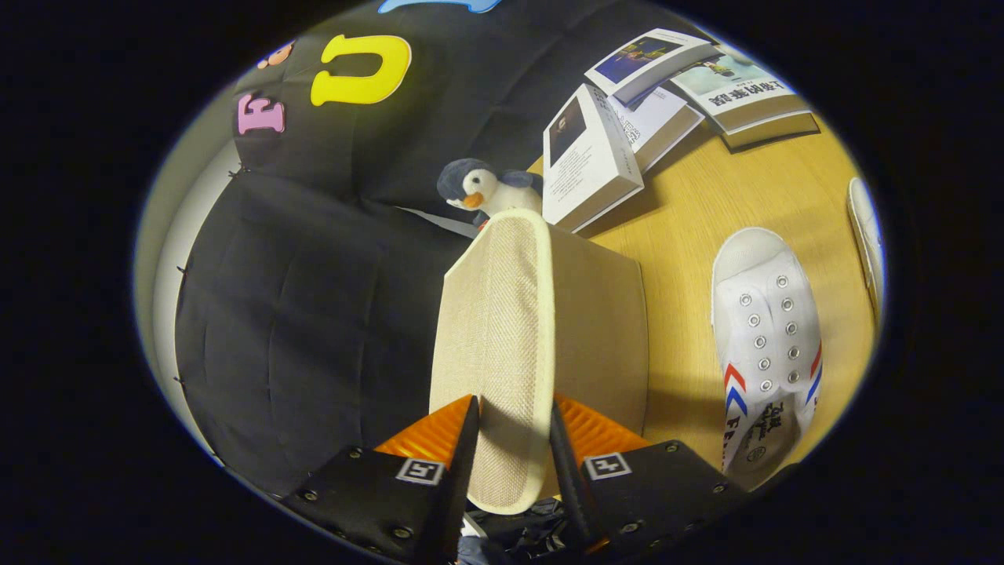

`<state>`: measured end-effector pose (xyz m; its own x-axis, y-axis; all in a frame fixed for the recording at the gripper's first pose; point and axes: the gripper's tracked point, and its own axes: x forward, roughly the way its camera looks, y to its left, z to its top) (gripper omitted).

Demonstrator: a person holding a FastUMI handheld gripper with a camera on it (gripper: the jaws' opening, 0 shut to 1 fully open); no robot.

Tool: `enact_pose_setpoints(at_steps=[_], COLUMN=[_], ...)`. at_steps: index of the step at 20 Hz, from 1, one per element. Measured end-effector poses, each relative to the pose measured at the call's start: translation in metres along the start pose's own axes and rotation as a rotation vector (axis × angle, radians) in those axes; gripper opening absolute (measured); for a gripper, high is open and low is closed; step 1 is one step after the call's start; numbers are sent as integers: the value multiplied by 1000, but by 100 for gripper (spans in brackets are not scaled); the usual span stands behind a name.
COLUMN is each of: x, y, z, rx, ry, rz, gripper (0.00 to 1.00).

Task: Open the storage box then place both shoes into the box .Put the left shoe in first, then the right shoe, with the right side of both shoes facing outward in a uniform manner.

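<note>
- Gripper (514,424): both fingers pinch the storage box's woven beige lid (494,345), lifted on edge.
- Storage box (600,329): directly behind lid.
- White shoe (765,345): on wooden table (690,220), right of box.
- Penguin plush (482,188): beyond box.

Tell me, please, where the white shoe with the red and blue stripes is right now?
In the gripper view, the white shoe lies on the wooden table, beside the beige storage box, off to the right of the gripper that grips the box's lid.

Wood table (706,204): books (592,161), shoe (765,337), box (596,314) (beige).
</note>
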<state>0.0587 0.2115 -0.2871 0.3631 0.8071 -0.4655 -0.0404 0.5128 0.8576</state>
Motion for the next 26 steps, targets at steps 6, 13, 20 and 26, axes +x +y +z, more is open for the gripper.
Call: enact_pose_setpoints(at_steps=[6,13,20,26], x=[-19,-24,-1,64], y=[10,72,150,224], z=[9,16,23,10], rx=[21,-60,-173,-236], ry=[7,-4,18,91], rz=[4,73,124,199], gripper=[17,5,5,8])
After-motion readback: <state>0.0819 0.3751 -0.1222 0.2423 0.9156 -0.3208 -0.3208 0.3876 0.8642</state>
